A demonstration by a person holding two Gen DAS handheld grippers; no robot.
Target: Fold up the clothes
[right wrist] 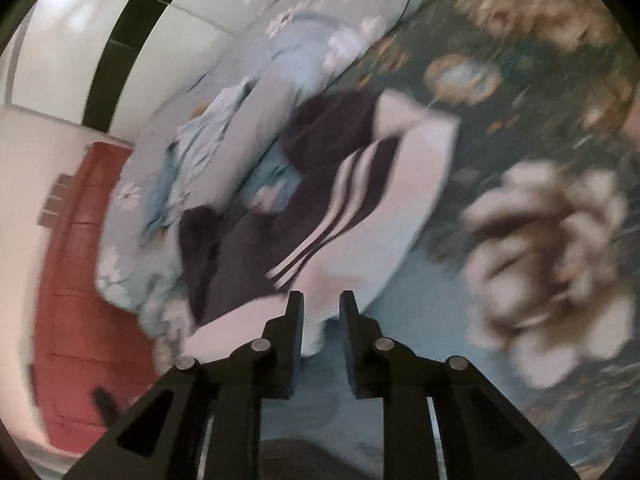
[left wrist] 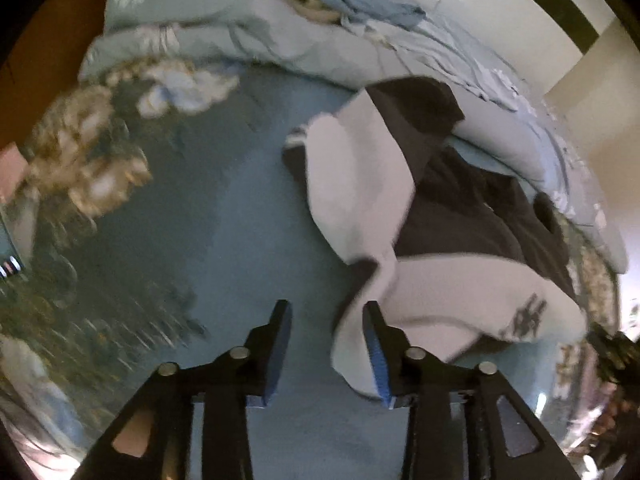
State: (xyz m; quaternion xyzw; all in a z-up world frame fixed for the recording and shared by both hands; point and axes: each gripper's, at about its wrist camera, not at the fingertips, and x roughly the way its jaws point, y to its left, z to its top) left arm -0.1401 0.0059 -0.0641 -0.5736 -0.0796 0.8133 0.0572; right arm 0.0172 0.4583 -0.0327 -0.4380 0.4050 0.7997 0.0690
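Note:
A black and white jacket lies rumpled on the blue floral bedsheet. In the right wrist view the jacket shows three white stripes on a dark sleeve. My left gripper is open and empty, its right finger at the jacket's near white edge. My right gripper is open with a narrow gap, just in front of the jacket's white hem; nothing is clamped between its fingers.
A crumpled light blue quilt lies along the far side of the bed, also in the right wrist view. A white wall with a dark stripe and a red door stand beyond. Both views are motion-blurred.

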